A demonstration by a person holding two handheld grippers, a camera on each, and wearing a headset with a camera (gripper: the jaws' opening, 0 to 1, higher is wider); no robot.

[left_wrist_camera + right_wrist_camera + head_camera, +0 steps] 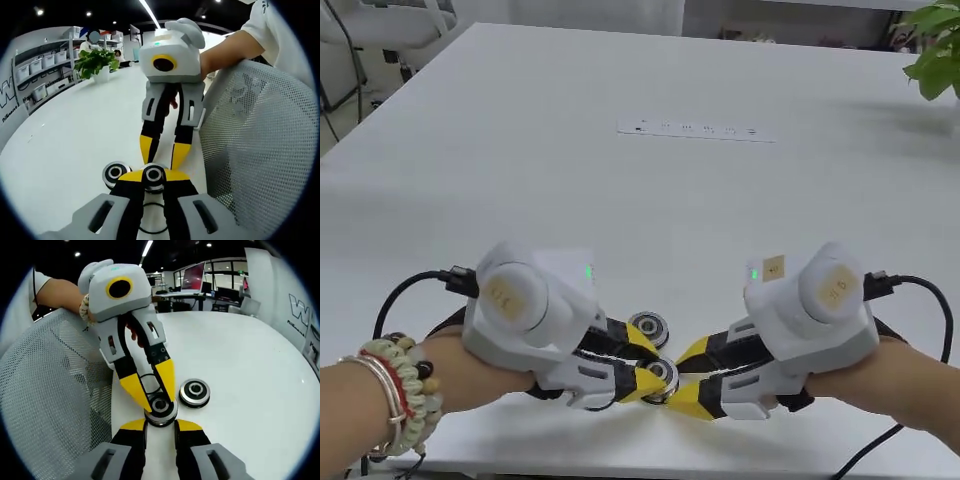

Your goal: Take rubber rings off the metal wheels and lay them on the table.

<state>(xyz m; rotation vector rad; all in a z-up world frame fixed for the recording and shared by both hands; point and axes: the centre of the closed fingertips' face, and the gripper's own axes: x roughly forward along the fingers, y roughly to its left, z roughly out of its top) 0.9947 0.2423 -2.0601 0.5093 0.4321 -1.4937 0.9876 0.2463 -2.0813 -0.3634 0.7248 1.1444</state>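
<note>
The left gripper (pixel 153 177) clamps the metal wheel (pixel 161 407); the right gripper (pixel 161 427), jaws parted, should pinch its likely soft, stretchy rubber ring (pixel 173 416).

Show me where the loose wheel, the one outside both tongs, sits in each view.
Head view: loose wheel lies low, just right of centre, on the white table.
Left gripper view: loose wheel is lower left of centre.
Right gripper view: loose wheel is right of centre.
Shared landmark: the other wheel, right beside it in every view.
</note>
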